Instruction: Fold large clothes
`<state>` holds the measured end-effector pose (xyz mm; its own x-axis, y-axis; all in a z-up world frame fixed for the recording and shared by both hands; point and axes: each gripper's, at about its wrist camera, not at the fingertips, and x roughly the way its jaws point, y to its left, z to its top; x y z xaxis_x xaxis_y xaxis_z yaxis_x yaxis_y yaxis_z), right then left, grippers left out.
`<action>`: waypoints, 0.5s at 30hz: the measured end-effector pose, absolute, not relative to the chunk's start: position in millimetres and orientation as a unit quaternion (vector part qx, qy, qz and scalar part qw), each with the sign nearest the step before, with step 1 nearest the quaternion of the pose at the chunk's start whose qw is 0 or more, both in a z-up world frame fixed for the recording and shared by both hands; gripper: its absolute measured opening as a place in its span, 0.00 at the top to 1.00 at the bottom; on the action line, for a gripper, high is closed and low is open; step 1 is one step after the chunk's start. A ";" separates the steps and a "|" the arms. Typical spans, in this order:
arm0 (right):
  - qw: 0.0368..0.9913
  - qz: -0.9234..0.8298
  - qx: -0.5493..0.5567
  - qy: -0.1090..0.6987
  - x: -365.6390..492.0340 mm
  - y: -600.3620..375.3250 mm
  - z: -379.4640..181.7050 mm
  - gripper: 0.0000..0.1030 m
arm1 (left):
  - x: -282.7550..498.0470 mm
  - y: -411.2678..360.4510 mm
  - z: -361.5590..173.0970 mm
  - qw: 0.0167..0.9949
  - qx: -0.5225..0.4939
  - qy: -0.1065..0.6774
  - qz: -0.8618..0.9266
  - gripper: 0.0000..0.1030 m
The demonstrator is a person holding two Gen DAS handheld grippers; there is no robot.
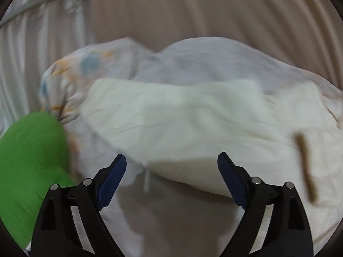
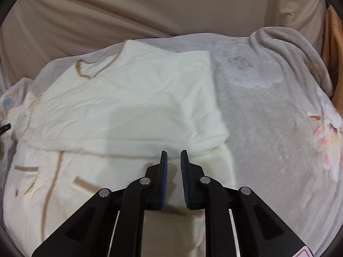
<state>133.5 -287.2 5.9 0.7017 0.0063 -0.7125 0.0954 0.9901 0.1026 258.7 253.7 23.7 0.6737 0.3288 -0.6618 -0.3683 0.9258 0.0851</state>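
One cream garment [image 2: 120, 107] with tan trim lies partly folded on a grey floral blanket [image 2: 268, 128]; one green cloth [image 1: 30, 160] sits at the far left of the left view, just beside the garment. Two grippers show. The left gripper [image 1: 171, 162] has its jaws spread wide, nothing between them, above the garment's near folded edge; that view is blurred. The right gripper [image 2: 174, 156] has its jaws a narrow gap apart, holding nothing, over the fold's lower right corner. Right of the garment's straight edge the blanket lies bare up to a bunched grey roll [image 2: 300, 49]. Beige fabric [image 2: 150, 6] backs both views.
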 end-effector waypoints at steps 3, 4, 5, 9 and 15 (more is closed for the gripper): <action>0.918 0.001 0.058 0.392 120.7 -263.7 0.9 0.80 | 273.3 322.9 6.3 0.890 -0.124 0.384 0.213 0.16; 0.917 0.008 0.052 0.394 117.0 -255.4 -1.6 0.79 | 278.9 340.0 -3.2 0.879 -0.148 0.397 0.217 0.16; 0.917 0.012 0.045 0.396 114.3 -248.0 -3.9 0.78 | 283.6 356.0 -10.5 0.869 -0.177 0.403 0.224 0.18; 0.918 0.014 0.004 0.395 104.5 -221.5 -14.9 0.67 | 300.9 394.5 -29.9 0.852 -0.305 0.393 0.166 0.39; 0.922 0.005 -0.002 0.388 103.1 -216.2 -22.2 0.62 | 316.3 361.9 37.3 0.886 -0.279 0.350 0.118 0.95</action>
